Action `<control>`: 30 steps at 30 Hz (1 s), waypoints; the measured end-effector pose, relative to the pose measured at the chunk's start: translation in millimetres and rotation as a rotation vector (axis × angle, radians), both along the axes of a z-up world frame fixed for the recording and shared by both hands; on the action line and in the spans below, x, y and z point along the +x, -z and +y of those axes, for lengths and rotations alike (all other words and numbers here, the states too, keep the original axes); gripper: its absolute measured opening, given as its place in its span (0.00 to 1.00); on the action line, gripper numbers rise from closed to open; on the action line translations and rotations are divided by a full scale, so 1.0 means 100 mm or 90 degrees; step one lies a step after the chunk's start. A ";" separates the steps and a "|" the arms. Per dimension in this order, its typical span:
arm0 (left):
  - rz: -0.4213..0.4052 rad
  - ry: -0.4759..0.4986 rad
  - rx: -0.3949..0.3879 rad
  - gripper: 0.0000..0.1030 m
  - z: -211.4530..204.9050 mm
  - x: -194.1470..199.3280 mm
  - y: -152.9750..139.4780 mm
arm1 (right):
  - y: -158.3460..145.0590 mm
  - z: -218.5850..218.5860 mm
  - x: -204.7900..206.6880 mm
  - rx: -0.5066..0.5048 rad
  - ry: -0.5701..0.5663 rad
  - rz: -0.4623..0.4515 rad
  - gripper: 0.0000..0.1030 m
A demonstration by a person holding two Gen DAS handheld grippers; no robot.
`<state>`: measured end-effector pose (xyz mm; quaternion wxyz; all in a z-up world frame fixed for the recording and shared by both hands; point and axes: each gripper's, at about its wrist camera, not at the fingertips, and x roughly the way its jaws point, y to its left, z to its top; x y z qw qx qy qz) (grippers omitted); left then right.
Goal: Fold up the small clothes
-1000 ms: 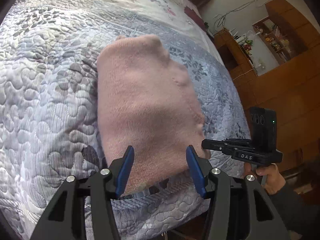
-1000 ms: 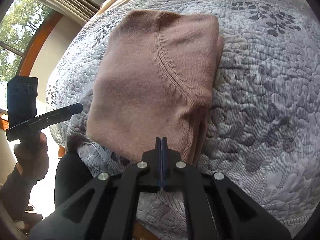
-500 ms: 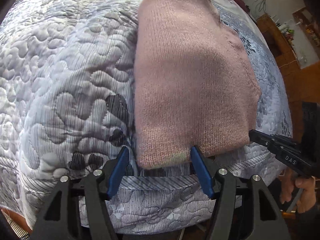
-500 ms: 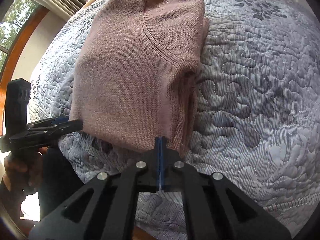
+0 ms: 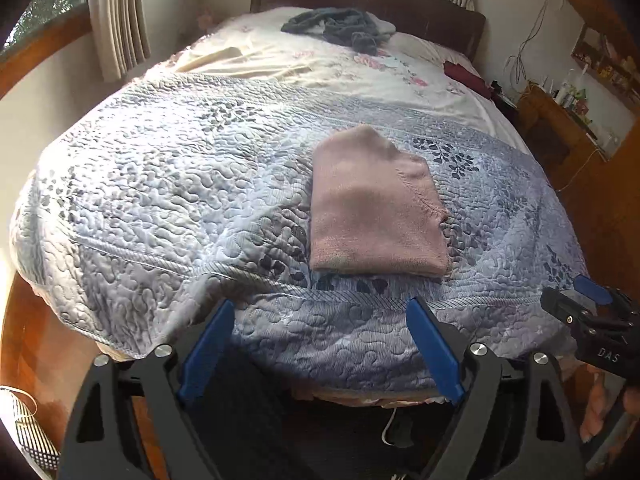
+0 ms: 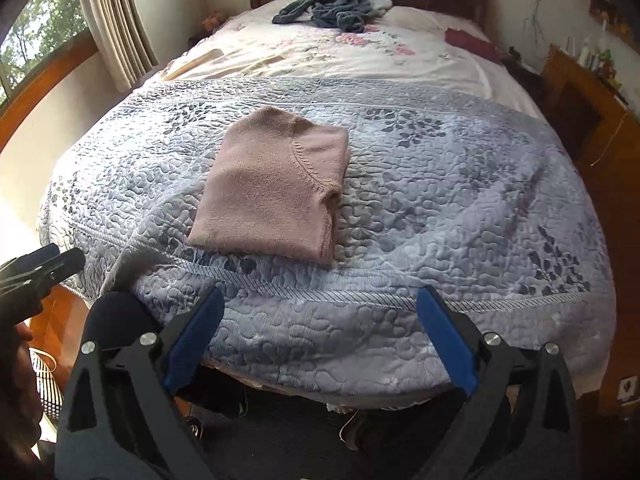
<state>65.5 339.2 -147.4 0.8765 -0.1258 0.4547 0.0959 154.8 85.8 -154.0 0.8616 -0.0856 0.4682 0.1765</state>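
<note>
Pink knit sweater (image 5: 376,204) folded into neat rectangle, flat on blue quilt (image 5: 168,200)

Both tongs (image 5: 320,354) (image 6: 320,340) withdrawn from sweater (image 5: 376,212); right opened.

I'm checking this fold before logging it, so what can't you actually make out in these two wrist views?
- Underside and inner layers of the folded pink sweater: hidden by its own top layer, both views.
- Dark clothes pile at the headboard: too small and bunched to tell what garments.
- Items on the wooden shelf: too small, squeezed at the fisheye edge.
- Floor beneath the quilt edge: blocked by the open left gripper and right gripper.
</note>
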 end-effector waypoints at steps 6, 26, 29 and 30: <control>-0.006 0.052 0.047 0.86 -0.25 -0.48 -0.54 | -0.56 -0.05 -0.67 -0.043 0.053 -0.092 0.97; -0.032 0.050 0.069 0.86 -0.71 -1.25 -1.66 | -1.74 -0.07 -1.69 -0.035 0.026 -0.122 0.97; -0.031 0.045 0.054 0.86 -0.70 -1.29 -1.61 | -1.76 -0.07 -1.72 -0.025 0.026 -0.119 0.97; -0.029 0.044 0.049 0.86 -0.70 -1.29 -1.60 | -1.75 -0.06 -1.72 -0.022 0.023 -0.119 0.97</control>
